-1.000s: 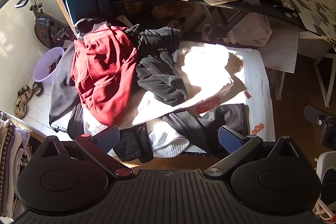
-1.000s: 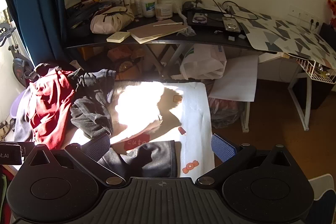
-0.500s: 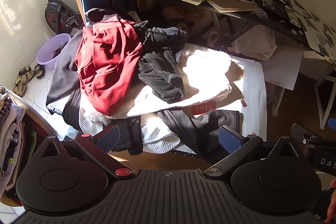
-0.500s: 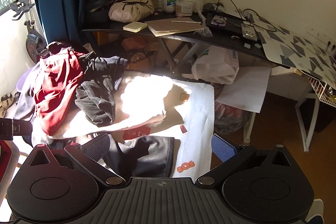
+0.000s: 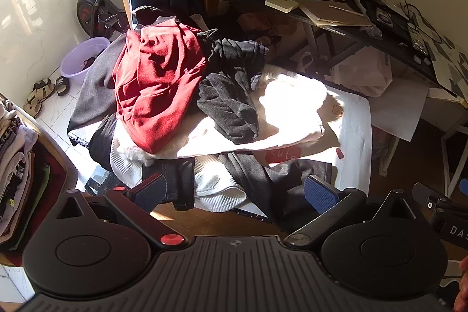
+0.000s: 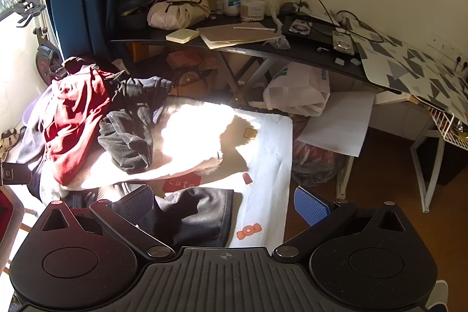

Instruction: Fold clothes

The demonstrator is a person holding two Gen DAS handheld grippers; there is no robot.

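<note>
Clothes [image 5: 187, 95] lay heaped on the bench [image 6: 272, 165], ahead of both sets of fingers. Left gripper [image 5: 234, 190] and right gripper [image 6: 223, 205] were spread wide, holding nothing. Step judged: selection. Next move required descending onto the dark garment [image 6: 199, 212] between the right fingers.

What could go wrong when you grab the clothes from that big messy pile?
The red garment lies tangled with the dark grey garment, so pulling one may drag the other along. The white knit garment and dark trousers hang over the table's near edge and could slip to the floor. Both the left gripper and right gripper are open and empty, and sun glare hides the cloth edges.
</note>
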